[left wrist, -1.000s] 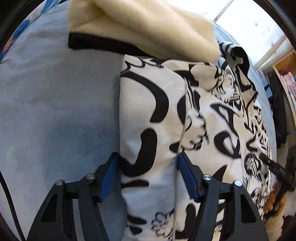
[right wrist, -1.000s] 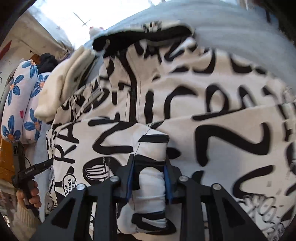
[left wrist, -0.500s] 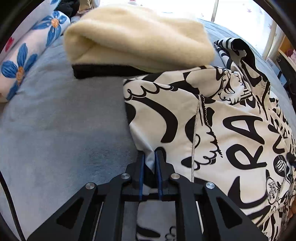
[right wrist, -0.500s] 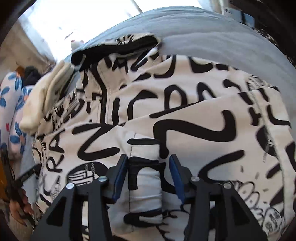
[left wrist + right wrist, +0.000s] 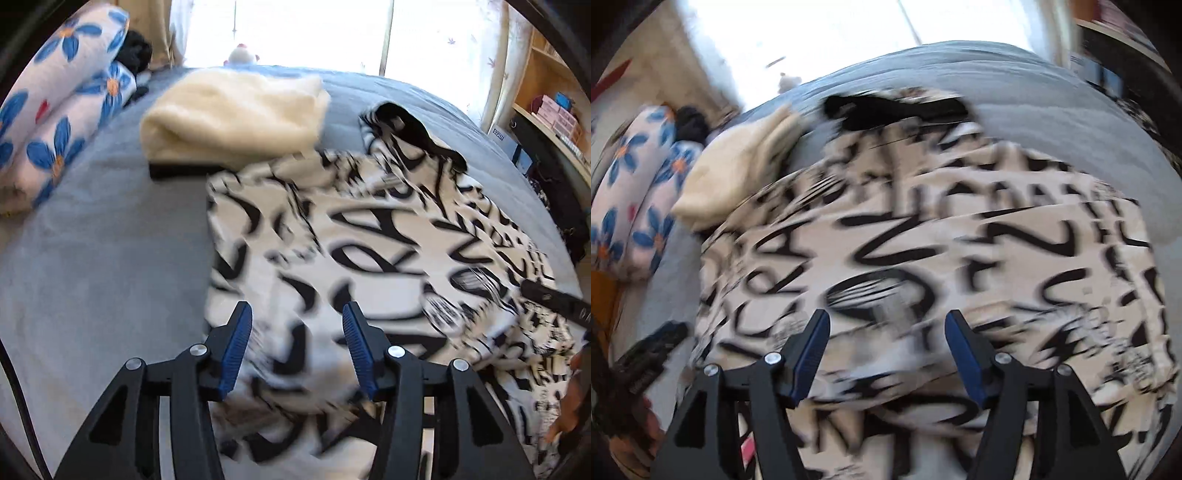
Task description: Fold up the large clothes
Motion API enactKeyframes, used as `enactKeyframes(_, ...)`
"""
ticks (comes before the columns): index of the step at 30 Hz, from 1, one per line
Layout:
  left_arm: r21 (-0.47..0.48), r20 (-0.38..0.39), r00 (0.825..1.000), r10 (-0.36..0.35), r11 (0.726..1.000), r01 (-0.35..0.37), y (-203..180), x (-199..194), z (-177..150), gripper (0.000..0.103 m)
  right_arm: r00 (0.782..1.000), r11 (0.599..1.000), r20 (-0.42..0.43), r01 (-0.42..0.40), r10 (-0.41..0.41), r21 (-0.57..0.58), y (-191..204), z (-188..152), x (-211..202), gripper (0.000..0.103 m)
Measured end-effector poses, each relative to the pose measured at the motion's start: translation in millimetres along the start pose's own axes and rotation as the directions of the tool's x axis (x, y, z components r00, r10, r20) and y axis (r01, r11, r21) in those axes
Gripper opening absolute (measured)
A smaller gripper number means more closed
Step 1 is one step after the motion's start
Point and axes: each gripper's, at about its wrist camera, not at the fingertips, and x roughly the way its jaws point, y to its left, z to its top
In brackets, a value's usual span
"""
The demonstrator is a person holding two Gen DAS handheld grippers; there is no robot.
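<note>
A white jacket with black graffiti lettering [image 5: 388,240] lies spread on a grey-blue bed [image 5: 92,258], its black-lined hood at the far end. In the left wrist view my left gripper [image 5: 297,314] hovers above the jacket's near left part, jaws opening, nothing pinched between the blue pads [image 5: 236,347]. The right wrist view is blurred by motion: my right gripper [image 5: 886,321] hangs over the same jacket [image 5: 942,240], jaws opening, with no cloth between its pads.
A folded cream fleece garment [image 5: 236,114] lies at the jacket's far left corner. Flowered pillows [image 5: 55,110] line the bed's left side. Shelves [image 5: 546,96] stand to the right, a bright window behind. The other gripper's black tip [image 5: 554,299] shows at the right.
The left gripper pinched the jacket's edge, then let go, and lifted back. The right gripper released the folded sleeve it held and rose away; both now view more of the bed.
</note>
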Motion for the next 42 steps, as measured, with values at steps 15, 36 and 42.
enactKeyframes(15, -0.007, -0.086, 0.996, 0.01, 1.0, -0.011, 0, 31, -42, 0.05, 0.981, 0.964, -0.047, 0.174, -0.187, -0.199, 16, -29, 43, 0.062)
enactKeyframes(36, 0.031, -0.085, 0.996, 0.012, 0.999, -0.009, -4, 23, -41, 0.055, 0.955, 0.958, -0.102, 0.284, -0.279, 0.038, -61, -25, 21, 0.062)
enactKeyframes(42, 0.018, -0.052, 0.999, -0.006, 1.0, 0.007, 1, 1, -40, 0.059, 0.958, 0.961, -0.093, 0.277, -0.273, 0.028, -48, -27, 8, 0.062)
